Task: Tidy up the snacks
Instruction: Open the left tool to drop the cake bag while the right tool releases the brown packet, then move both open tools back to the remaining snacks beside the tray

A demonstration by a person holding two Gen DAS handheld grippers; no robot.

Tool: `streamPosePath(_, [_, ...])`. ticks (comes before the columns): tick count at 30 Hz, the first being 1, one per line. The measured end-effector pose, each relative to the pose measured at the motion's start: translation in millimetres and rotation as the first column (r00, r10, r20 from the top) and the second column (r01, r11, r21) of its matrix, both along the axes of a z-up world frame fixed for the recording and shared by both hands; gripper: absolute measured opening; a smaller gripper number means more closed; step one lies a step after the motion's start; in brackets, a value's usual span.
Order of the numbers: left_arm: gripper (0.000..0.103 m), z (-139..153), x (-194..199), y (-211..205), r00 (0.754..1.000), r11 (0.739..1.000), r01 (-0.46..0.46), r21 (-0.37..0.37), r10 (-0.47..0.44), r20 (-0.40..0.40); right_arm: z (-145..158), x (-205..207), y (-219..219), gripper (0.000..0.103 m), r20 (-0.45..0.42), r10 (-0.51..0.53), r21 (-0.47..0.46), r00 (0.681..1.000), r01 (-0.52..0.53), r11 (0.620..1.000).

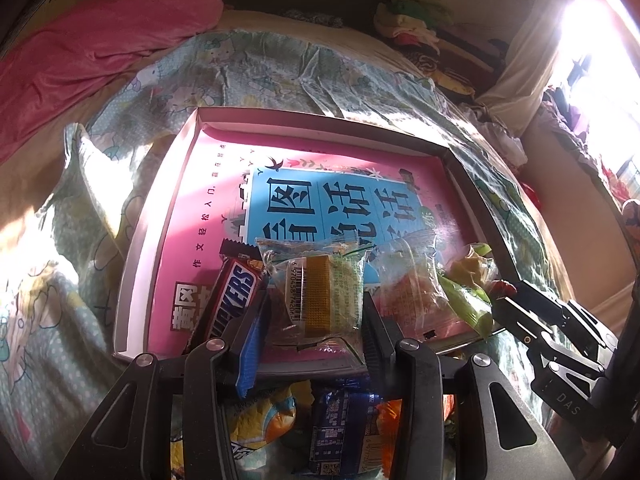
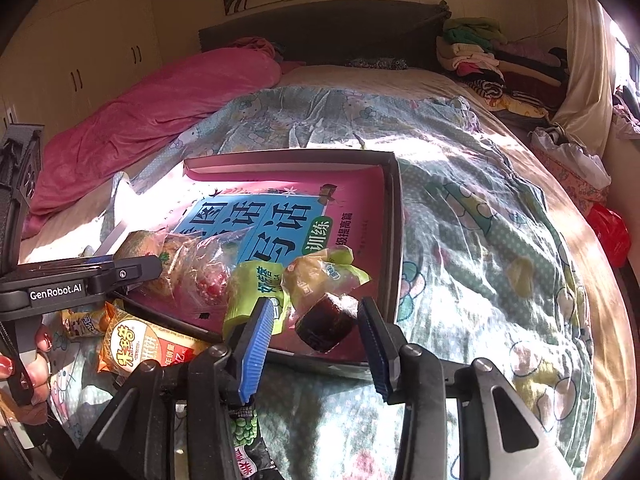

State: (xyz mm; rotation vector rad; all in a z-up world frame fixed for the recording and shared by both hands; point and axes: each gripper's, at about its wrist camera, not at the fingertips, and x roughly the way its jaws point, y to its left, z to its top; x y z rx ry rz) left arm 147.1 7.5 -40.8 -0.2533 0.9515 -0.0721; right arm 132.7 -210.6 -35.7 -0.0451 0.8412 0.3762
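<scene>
A shallow box (image 1: 160, 200) with a pink book cover as its floor lies on the bed. Along its near edge sit a Snickers bar (image 1: 232, 296), a clear-wrapped yellow cake (image 1: 320, 296), a clear red-printed packet (image 1: 408, 292) and green packets (image 1: 468, 296). My left gripper (image 1: 316, 320) is open, its fingers on either side of the yellow cake. My right gripper (image 2: 316, 336) is open around a dark brown wrapped cube (image 2: 326, 322) at the box's near right corner (image 2: 394, 280), beside the green packets (image 2: 256, 292).
Loose snacks lie on the quilt in front of the box: an orange rice-cracker bag (image 2: 140, 348), a blue packet (image 1: 344, 432), a yellow bag (image 1: 260, 416). A pink blanket (image 2: 160, 108) and folded clothes (image 2: 480, 52) lie farther back on the bed.
</scene>
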Motion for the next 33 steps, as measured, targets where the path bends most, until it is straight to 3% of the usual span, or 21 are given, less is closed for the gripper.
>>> streamPosePath(4, [0.049,1.2,-2.7,5.9,1.0,1.0,-0.028,-0.005,0.028,-0.007,2.8,-1.9,0.6,0.053,0.014,-0.003,-0.003,1.0,0.003,1.0])
streamPosePath(11, [0.063,4.7,-4.5,12.8,0.999,0.999,-0.05,-0.012,0.05,-0.015,3.9,-0.6,-1.7,0.054,0.011,-0.016,0.001,1.0,0.016,1.0])
streamPosePath(14, [0.069,5.4,-6.3,11.4,0.999,0.999,-0.048,-0.003,0.048,-0.019,6.0,-1.3,-4.1,0.059,0.018,-0.022,0.013,1.0,0.022,1.0])
streamPosePath(23, [0.072,11.0,-12.4,-2.6,1.0,1.0,0.006,0.023,-0.005,-0.006,14.5,-4.2,-8.5,0.061,0.055,-0.037,0.033,0.998,0.036,0.999])
streamPosePath(25, [0.072,13.2,-13.5,-4.6,1.0,1.0,0.009,0.024,-0.009,0.0,19.6,-6.1,-10.6,0.067,0.077,-0.04,0.053,0.996,0.035,0.998])
streamPosePath(33, [0.072,28.6,-20.4,-2.8,0.999,1.0,-0.001,0.016,0.0,0.042,29.5,-10.0,-8.6,0.072,0.12,-0.031,0.076,0.992,0.022,0.997])
